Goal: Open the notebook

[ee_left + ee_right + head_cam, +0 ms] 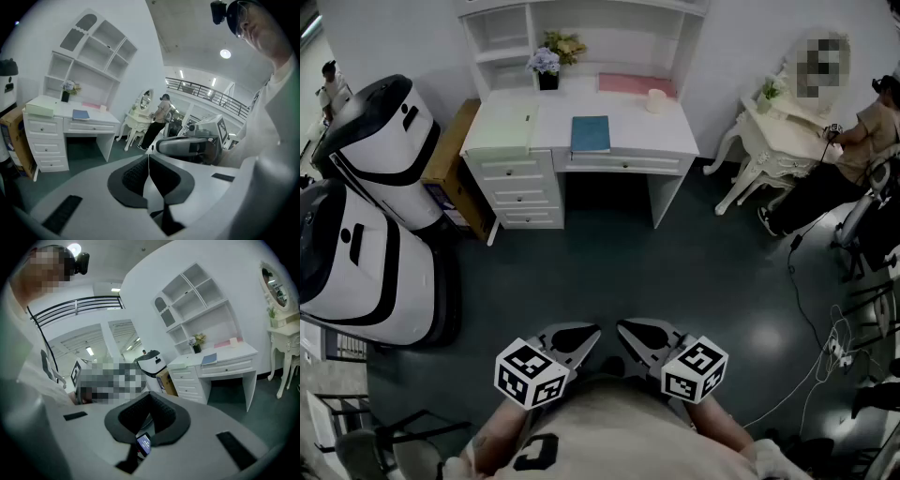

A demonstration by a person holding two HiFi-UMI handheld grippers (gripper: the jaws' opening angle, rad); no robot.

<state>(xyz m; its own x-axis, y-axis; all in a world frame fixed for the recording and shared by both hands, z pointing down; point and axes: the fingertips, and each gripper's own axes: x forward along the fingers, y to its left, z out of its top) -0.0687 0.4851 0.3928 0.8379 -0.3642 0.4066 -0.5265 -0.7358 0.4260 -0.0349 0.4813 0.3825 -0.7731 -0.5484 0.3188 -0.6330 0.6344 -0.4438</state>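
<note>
Notebook (591,133) flat on desk (639,124); L gripper (584,334) & R gripper (630,332) far off, fingers together, empty.

Left gripper (584,334) and right gripper (630,330) sit close against the torso; jaws together, empty.

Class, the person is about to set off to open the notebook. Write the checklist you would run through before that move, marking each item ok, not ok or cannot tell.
1. Notebook in sight, lying closed on the desk: ok.
2. Nothing resting on the notebook's cover: ok.
3. Left hand-held gripper empty: ok, jaws together with nothing between them.
4. Right hand-held gripper empty: ok, jaws together with nothing between them.
5. Grippers within reach of the notebook: not ok, both are held close to the body, far from the desk.
6. Which edge of the cover lifts: cannot tell from here.
</note>
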